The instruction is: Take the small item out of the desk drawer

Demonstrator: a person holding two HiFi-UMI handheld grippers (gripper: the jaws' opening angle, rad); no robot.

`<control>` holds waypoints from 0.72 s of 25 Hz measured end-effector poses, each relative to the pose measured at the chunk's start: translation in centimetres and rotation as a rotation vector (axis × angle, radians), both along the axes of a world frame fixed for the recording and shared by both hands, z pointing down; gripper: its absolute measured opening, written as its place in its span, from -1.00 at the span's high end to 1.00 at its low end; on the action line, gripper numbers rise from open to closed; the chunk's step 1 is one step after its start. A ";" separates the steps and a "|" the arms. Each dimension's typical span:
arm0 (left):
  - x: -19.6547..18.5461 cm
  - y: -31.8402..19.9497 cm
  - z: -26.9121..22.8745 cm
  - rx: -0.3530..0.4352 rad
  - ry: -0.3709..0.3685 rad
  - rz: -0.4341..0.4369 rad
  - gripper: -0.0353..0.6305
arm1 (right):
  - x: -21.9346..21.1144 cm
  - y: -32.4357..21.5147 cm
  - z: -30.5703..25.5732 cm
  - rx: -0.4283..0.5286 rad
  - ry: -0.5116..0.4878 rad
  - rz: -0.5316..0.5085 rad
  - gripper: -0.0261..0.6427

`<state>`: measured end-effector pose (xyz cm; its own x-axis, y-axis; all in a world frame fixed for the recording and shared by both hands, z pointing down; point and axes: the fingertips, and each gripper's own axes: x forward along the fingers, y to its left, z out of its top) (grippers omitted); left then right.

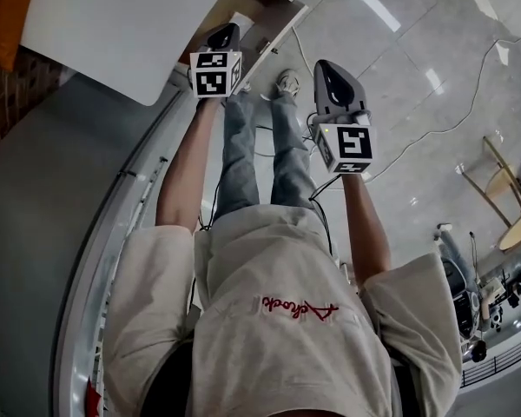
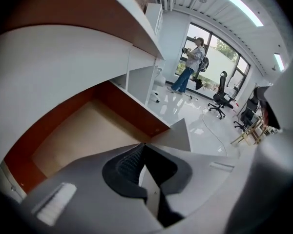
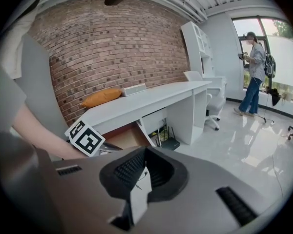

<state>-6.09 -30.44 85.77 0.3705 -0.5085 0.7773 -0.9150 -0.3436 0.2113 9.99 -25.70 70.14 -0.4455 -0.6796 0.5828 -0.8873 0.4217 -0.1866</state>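
Note:
The desk drawer (image 2: 88,135) stands pulled out, with a bare tan bottom and red-brown walls. I see no small item on the part of it that shows. My left gripper (image 2: 142,144) hovers just above the drawer's near edge, jaws shut with nothing between them. In the head view the left gripper (image 1: 232,29) points at the open drawer (image 1: 262,9) under the white desk top (image 1: 113,24). My right gripper (image 1: 322,64) is held to the right over the floor, away from the drawer. In its own view the right gripper (image 3: 145,148) is shut and empty.
A person (image 3: 254,72) stands by the far window. A black office chair (image 2: 220,95) and a white chair (image 3: 207,99) stand on the glossy floor. An orange cushion (image 3: 101,97) lies on the desk. A cable (image 1: 451,120) runs across the floor. My own legs (image 1: 256,146) are below the drawer.

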 end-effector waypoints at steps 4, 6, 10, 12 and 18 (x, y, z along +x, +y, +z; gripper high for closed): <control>-1.1 -0.2 1.7 -0.038 -0.029 -0.019 0.87 | -0.6 -0.4 0.5 -0.001 -0.010 -0.013 0.89; -1.2 -0.3 2.6 -0.057 -0.040 -0.019 0.87 | -0.7 -0.5 0.8 -0.004 -0.011 -0.014 0.89; -0.5 -0.1 4.3 -0.102 -0.040 0.031 0.81 | -0.8 -0.3 1.5 -0.029 -0.012 -0.015 0.89; -0.3 -0.3 5.1 -0.120 -0.053 0.048 0.70 | -0.8 -0.3 1.7 -0.034 -0.015 -0.014 0.89; -1.0 -0.9 7.3 -0.169 -0.147 0.072 0.47 | -0.6 0.2 2.6 -0.076 -0.009 -0.013 0.89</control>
<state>-7.12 -31.35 93.08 0.2775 -0.3433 0.8973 -0.9146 -0.3802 0.1375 9.43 -25.54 72.75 -0.4592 -0.6279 0.6284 -0.8802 0.4172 -0.2263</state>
